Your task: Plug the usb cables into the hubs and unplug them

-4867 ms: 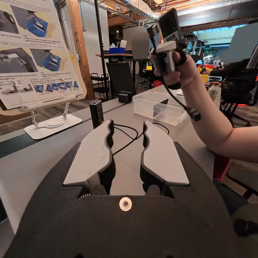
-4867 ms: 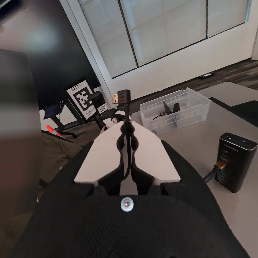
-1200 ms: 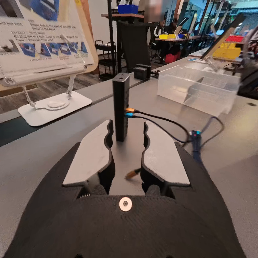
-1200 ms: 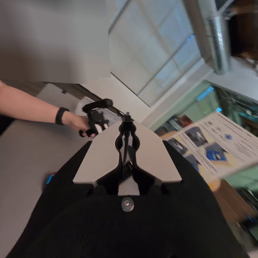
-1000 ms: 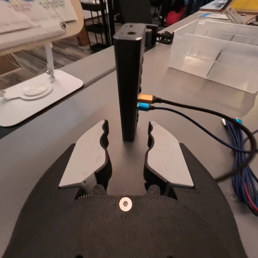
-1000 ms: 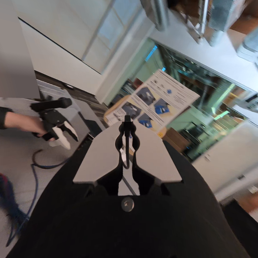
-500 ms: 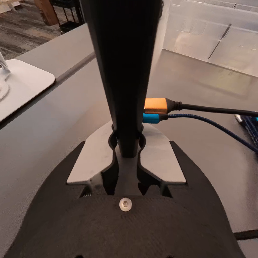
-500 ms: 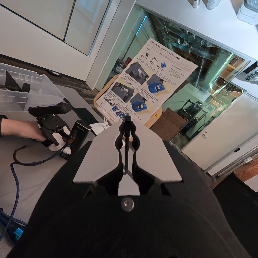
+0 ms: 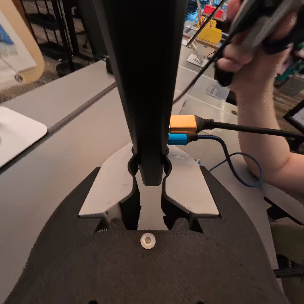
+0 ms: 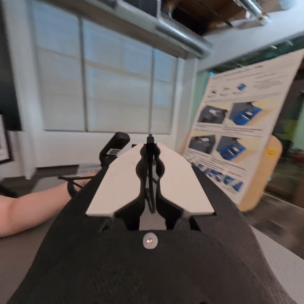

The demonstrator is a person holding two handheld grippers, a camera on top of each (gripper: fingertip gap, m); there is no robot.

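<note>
My left gripper (image 9: 150, 153) is shut on the base of a tall black USB hub (image 9: 144, 79) that stands upright on the grey table (image 9: 82, 131). An orange plug (image 9: 183, 124) and a blue plug (image 9: 177, 139) sit in the hub's right side, their cables running right. My right gripper (image 10: 150, 144) is shut on a thin black USB cable (image 10: 150, 172), its plug end sticking out past the fingertips. It also shows blurred in the left wrist view (image 9: 263, 21), held in a hand to the right of the hub and above the plugs.
A clear plastic bin (image 9: 209, 97) stands behind the hub. A white stand base (image 9: 18, 131) is at the left with an instruction sheet (image 10: 238, 123) on it. A forearm (image 9: 266, 139) rests on the table at right. The blue cable loops (image 9: 243, 167) beside it. My hands' fingertips stand some 20 cm from each other.
My left gripper closed on the hub's base about half a second ago and still holds it. The right gripper with its cable has swung in near the hub's right side.
</note>
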